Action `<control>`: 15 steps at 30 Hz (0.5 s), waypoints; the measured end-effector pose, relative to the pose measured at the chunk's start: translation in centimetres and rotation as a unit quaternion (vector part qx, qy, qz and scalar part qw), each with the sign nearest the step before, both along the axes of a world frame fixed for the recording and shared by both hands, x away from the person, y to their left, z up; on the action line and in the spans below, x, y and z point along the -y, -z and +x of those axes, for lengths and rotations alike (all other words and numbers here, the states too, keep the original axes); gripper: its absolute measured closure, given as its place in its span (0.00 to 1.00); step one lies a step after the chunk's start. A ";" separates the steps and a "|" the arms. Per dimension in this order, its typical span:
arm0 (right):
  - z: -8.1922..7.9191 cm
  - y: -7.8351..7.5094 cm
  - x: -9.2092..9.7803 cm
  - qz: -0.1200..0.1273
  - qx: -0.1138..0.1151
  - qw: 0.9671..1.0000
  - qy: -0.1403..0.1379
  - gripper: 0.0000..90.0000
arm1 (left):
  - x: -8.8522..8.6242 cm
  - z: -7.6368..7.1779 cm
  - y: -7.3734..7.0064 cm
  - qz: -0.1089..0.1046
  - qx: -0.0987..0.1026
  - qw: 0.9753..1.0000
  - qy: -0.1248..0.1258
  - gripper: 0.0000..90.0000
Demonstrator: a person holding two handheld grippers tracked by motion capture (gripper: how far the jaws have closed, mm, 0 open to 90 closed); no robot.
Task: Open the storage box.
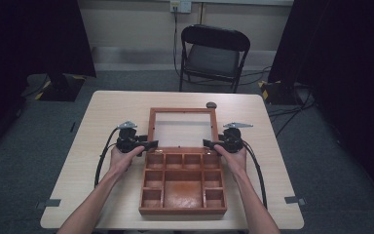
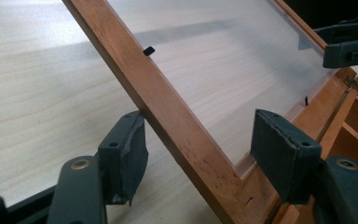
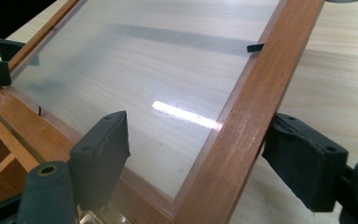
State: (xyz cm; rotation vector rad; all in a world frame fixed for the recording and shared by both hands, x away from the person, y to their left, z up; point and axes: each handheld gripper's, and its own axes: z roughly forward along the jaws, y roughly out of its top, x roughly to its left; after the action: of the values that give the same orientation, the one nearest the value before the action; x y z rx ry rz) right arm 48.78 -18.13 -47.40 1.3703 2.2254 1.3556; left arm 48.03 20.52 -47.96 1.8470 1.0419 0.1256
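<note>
- A wooden compartment box (image 1: 182, 184) sits open at the middle of the pale wooden worktop (image 1: 102, 122), near the person's edge; its glass-paned lid (image 1: 182, 126) lies swung back flat on the worktop beyond it, joined at the hinge edge.
- The high view shows the tray divided into small cells: four along the hinge side, three down each side, and one large cell in the centre. The gripper views show little of this.
- The left tongs (image 2: 198, 154) straddle the lid's left frame rail (image 2: 168, 112) near the hinge corner, jaws spread wide; one pad lies just beside the rail's outer face, the other is well apart over the pane. Nothing is clamped.
- The right tongs (image 3: 200, 149) straddle the lid's right frame rail (image 3: 251, 107) likewise, jaws wide, one pad over the glass and one outside the rail, gripping nothing.
- Each gripper view shows a small black catch on its rail and the other tongs at the far rail.
- Two hands, one on each tool, flank the box.
- Beyond the worktop stands one black folding chair (image 1: 214, 53); a small dark round object (image 1: 211, 104) lies by the lid's far right corner.
</note>
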 end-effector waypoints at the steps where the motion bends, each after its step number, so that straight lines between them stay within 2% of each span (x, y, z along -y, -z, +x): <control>1: 0.0 0.0 0.0 -0.001 0.000 1.000 0.000 0.24 | 0.0 0.0 0.1 -0.006 -0.002 1.000 0.000 0.39; 3: 0.0 0.0 0.0 -0.002 -0.002 1.000 0.002 0.24 | 0.0 0.1 0.2 -0.003 -0.002 1.000 -0.003 0.38; 5: -0.1 0.1 0.1 0.004 -0.006 1.000 0.002 0.24 | 0.2 -0.1 0.1 0.013 0.009 1.000 -0.007 0.37; 6: -0.1 0.1 0.1 0.004 -0.006 1.000 0.002 0.24 | 0.2 -0.1 0.1 0.013 0.009 1.000 -0.007 0.37; 7: 0.2 0.5 0.3 0.020 -0.029 0.999 0.002 0.23 | 0.3 -0.1 0.0 0.016 0.007 1.000 -0.007 0.36; 8: 0.2 0.7 0.4 0.026 -0.034 0.999 0.002 0.23 | 0.2 0.0 0.2 0.005 -0.002 1.000 -0.005 0.35; 11: 0.4 1.1 0.7 0.044 -0.059 0.997 0.004 0.23 | 0.1 0.0 0.3 0.013 0.002 1.000 -0.003 0.36; 15: 0.5 1.1 0.7 0.046 -0.062 0.997 0.003 0.23 | 0.3 -0.1 0.3 0.015 0.005 1.000 0.001 0.35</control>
State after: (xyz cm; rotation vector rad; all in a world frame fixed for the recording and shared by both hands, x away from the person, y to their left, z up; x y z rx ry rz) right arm 49.26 -18.87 -48.55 1.5303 2.2602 1.4247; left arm 47.90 20.22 -48.24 1.8725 1.0372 0.1493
